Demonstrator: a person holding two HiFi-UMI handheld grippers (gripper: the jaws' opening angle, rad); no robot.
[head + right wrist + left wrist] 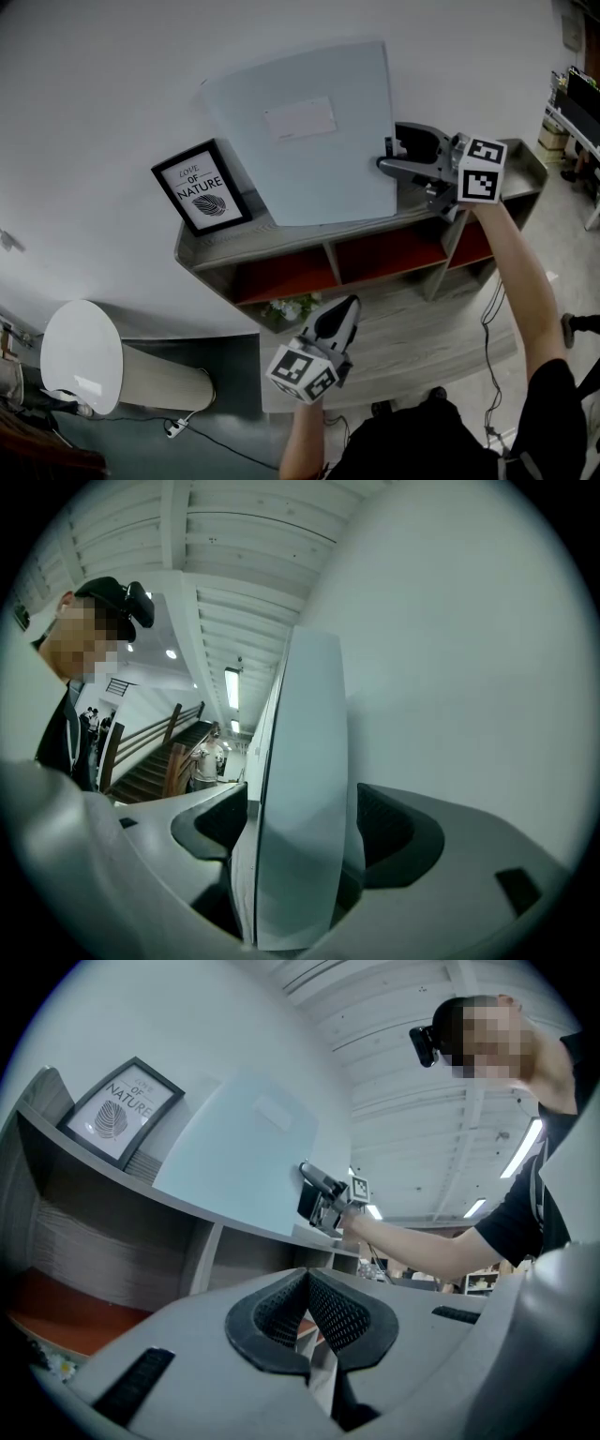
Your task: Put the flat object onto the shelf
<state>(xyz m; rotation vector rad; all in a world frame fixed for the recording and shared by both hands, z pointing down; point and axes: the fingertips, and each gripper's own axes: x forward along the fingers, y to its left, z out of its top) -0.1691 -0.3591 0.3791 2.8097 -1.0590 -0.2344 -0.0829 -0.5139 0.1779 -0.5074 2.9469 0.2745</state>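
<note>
On top of the shelf: the flat object, a pale blue board with a blank label, is standing on its lower edge and leaning back against the wall, just beside the framed picture.
Right gripper: it is reaching in at the board's right edge. Its fingers are standing wide apart with that edge between them, and neither pad is pressing on it.
Left gripper: it is hanging low in front of the shelf, well apart from the board, with its fingers closed together on nothing.
Step in hand: the board is apparently resting on its own, so the job now is probably getting the right gripper clear of it.
Doing it well: this is calling for fingers kept wide and a straight pull away along the board's own plane, towards the shelf's right end, so that no pad is brushing either face.
Risk: a sideways drift or a twist of the wrist is likely to be catching the edge, tipping the board forward off the wall or sliding its foot along the smooth top.
Spare hand: the left gripper is sitting too low to steady anything, so the withdrawal is needing to be slow.
</note>
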